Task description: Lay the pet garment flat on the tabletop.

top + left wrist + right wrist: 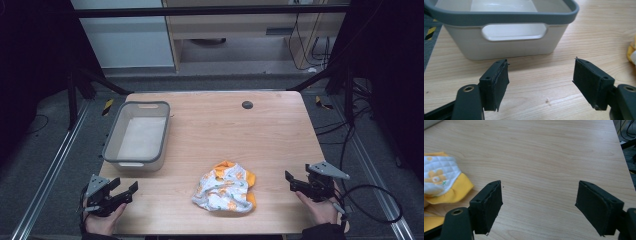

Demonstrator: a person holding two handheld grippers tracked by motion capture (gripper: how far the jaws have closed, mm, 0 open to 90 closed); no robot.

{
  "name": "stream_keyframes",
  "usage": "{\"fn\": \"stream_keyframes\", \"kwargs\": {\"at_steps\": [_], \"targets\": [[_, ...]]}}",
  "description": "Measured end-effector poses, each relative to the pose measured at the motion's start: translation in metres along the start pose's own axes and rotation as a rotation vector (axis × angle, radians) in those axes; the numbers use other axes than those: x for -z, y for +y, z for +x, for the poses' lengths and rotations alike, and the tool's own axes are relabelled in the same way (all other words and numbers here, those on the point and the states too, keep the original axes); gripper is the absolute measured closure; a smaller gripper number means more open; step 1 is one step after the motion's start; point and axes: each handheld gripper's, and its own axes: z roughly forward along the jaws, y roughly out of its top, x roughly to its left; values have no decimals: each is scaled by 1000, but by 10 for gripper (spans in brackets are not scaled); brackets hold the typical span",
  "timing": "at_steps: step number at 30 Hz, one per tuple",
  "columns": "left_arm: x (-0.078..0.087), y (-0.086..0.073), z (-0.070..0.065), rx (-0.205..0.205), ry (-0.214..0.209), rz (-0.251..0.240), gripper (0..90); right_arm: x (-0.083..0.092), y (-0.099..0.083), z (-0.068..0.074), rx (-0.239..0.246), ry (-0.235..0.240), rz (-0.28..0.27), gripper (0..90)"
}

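Both jaws of each hand-held gripper, left (125,191) and right (295,181), stand wide and empty. Between them on the worktop (210,130) lies a crumpled quilted cloth (225,187), white with orange print and yellow edging.

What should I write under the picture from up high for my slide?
Two open tools, left tool and right tool, flank a crumpled cloth near a grey bin.

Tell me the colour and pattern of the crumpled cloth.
White cloth with orange print, yellow-orange edging; clearest in the high view.
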Motion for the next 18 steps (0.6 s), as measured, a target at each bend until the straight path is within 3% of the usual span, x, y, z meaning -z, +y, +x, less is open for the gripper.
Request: {"fn": "stream_keyframes", "kwargs": {"at_steps": [8,18], "targets": [[4,6,-15,-33,-40,-8,318,6,8,6,5,44,-20,270],[6,22,-25,-23,-92,-24,377,10,24,17,9,104,-39,291]]}}
